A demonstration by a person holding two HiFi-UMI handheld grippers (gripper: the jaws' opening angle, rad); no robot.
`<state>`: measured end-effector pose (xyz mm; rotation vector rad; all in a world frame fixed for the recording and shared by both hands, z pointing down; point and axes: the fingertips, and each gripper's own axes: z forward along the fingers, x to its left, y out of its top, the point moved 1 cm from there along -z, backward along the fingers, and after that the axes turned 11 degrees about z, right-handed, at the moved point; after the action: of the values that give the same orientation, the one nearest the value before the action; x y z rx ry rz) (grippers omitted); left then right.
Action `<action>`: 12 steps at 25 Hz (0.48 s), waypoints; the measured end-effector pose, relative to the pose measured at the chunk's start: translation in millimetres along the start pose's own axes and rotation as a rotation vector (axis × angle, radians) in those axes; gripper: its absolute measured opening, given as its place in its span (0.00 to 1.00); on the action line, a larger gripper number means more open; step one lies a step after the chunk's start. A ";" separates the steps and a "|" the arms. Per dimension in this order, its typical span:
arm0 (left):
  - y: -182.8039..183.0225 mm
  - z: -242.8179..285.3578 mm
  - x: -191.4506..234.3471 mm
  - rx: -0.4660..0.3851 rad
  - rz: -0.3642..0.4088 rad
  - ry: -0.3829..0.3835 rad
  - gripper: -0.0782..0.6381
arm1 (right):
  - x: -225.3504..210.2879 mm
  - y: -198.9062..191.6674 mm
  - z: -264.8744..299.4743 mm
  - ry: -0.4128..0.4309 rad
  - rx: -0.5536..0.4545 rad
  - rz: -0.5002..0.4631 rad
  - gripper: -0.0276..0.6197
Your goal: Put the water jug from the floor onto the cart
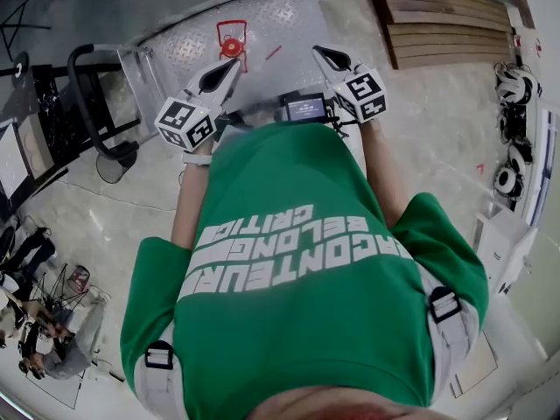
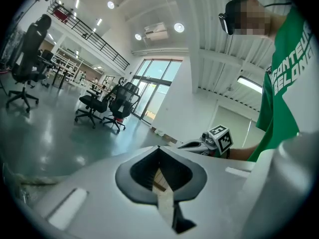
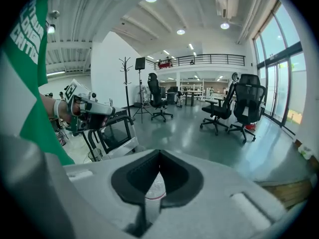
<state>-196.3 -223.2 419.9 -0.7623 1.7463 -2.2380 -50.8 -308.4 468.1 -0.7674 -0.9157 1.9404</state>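
Observation:
The water jug (image 1: pixel 231 44), clear with a red cap and red handle, stands on the cart's checker-plate deck (image 1: pixel 280 20), ahead of both grippers. My left gripper (image 1: pixel 233 65) is raised short of the jug, jaws together and empty. My right gripper (image 1: pixel 320 52) hovers to the jug's right, shut with nothing held. In the right gripper view a strip of the clear jug (image 3: pixel 155 188) with a red ring shows through the slit of the closed jaws, and the left gripper (image 3: pixel 99 111) is above the cart's black handle (image 3: pixel 107 128). The left gripper view shows the right gripper (image 2: pixel 197 144).
Wooden pallets (image 1: pixel 446 20) are stacked beyond the cart at the upper right. Black office chairs (image 3: pixel 244 103) stand across the hall. A dark rack (image 1: pixel 48 129) stands left of the cart handle (image 1: pixel 83 94). A white box (image 1: pixel 503 248) is on the right; a person sits at the lower left (image 1: pixel 52 331).

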 end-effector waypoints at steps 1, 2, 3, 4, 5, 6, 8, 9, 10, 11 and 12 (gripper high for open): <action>-0.9 0.5 -0.5 0.004 0.001 -0.005 0.12 | 1.6 -0.3 -3.1 -0.003 -0.008 0.007 0.03; -1.5 1.2 -1.0 0.008 0.003 -0.009 0.12 | 2.6 -0.6 -5.8 -0.006 -0.018 0.016 0.03; -2.0 2.0 -2.0 0.011 0.004 -0.012 0.12 | 2.8 -2.1 -8.3 -0.011 -0.025 0.027 0.03; -2.5 3.2 -3.4 0.015 0.005 -0.016 0.12 | 2.2 -4.9 -10.6 -0.016 -0.028 0.038 0.03; -2.8 4.9 -4.9 0.018 0.006 -0.019 0.12 | 1.0 -8.2 -13.0 -0.021 -0.029 0.048 0.03; -2.8 7.3 -6.1 0.021 0.007 -0.023 0.12 | -0.5 -11.2 -15.2 -0.026 -0.029 0.056 0.03; -2.0 12.2 -7.4 0.025 0.012 -0.030 0.12 | -3.2 -14.4 -18.4 -0.032 -0.031 0.066 0.03; -1.8 14.1 -7.7 0.028 0.015 -0.033 0.12 | -4.0 -15.1 -19.3 -0.033 -0.033 0.070 0.03; -1.9 15.7 -8.2 0.030 0.016 -0.035 0.12 | -4.7 -15.7 -20.0 -0.033 -0.034 0.073 0.03; -2.2 17.1 -9.0 0.033 0.017 -0.036 0.12 | -5.2 -16.7 -20.7 -0.033 -0.034 0.075 0.03; -2.6 18.3 -9.9 0.035 0.017 -0.036 0.12 | -5.8 -17.8 -21.4 -0.032 -0.032 0.076 0.03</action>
<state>-178.2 -233.4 422.8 -0.7729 1.6866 -2.2231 -23.9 -300.0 472.0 -0.8021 -0.9509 2.0134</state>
